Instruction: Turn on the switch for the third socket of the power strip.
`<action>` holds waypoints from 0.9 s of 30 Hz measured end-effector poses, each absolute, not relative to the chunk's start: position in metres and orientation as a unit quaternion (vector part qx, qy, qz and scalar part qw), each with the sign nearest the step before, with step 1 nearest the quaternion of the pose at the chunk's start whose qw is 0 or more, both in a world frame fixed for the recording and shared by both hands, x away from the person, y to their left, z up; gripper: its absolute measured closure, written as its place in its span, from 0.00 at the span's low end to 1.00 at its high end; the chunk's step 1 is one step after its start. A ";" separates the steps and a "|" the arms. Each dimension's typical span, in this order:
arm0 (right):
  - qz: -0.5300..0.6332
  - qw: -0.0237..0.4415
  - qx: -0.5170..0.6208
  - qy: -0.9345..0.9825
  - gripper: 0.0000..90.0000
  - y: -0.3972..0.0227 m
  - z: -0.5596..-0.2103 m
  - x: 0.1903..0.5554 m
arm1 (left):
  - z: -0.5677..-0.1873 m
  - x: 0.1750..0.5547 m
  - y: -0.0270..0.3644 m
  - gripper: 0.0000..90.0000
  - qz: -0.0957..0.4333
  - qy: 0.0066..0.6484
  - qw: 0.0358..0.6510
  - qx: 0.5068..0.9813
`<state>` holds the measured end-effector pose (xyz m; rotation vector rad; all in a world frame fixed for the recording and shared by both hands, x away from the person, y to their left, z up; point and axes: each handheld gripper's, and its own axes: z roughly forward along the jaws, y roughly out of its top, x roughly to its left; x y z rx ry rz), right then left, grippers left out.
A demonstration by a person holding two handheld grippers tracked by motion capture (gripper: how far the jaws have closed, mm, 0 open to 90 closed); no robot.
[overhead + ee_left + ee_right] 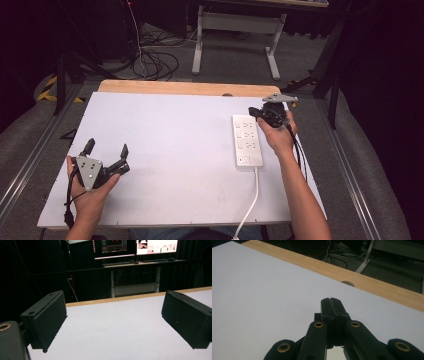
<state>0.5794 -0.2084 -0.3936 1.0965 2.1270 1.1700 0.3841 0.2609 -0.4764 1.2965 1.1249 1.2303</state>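
My right claw (257, 114) is fully closed, jaws pressed together with nothing between them. It hovers at the far end of the white power strip (247, 140), just beside its top right corner; whether it touches the strip I cannot tell. In the right gripper view the shut jaws point over bare white surface (262, 290) toward the wooden far edge.

My left claw (106, 148) stands wide, empty, near the left edge of the surface, well apart from the strip. The left gripper view confirms both pads (47, 317) spread with only bare surface between them.

The power strip lies flat toward the right edge, lengthwise from near to far, its cable (252, 200) trailing off the near edge. All sockets appear vacant; the switch sits at its near end.

Assessment: work appears at an early stage. Nothing is gripped or plugged in. Judging by the closed jaws at the strip, a push or press on it remains to be carried out.
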 end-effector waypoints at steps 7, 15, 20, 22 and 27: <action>0.421 0.232 0.400 0.780 1.00 -0.203 -0.398 0.585 | -0.477 0.383 0.261 0.07 0.507 0.465 0.494 0.531; 0.417 0.228 0.400 0.784 1.00 -0.199 -0.403 0.590 | -0.477 0.382 0.262 0.07 0.507 0.465 0.491 0.534; 0.410 0.226 0.399 0.788 1.00 -0.197 -0.406 0.593 | -0.477 0.382 0.262 0.07 0.507 0.465 0.491 0.534; 0.410 0.226 0.400 0.788 1.00 -0.197 -0.407 0.594 | -0.477 0.382 0.262 0.07 0.507 0.465 0.491 0.534; 0.403 0.223 0.400 0.792 1.00 -0.194 -0.411 0.598 | -0.477 0.383 0.261 0.08 0.507 0.464 0.491 0.536</action>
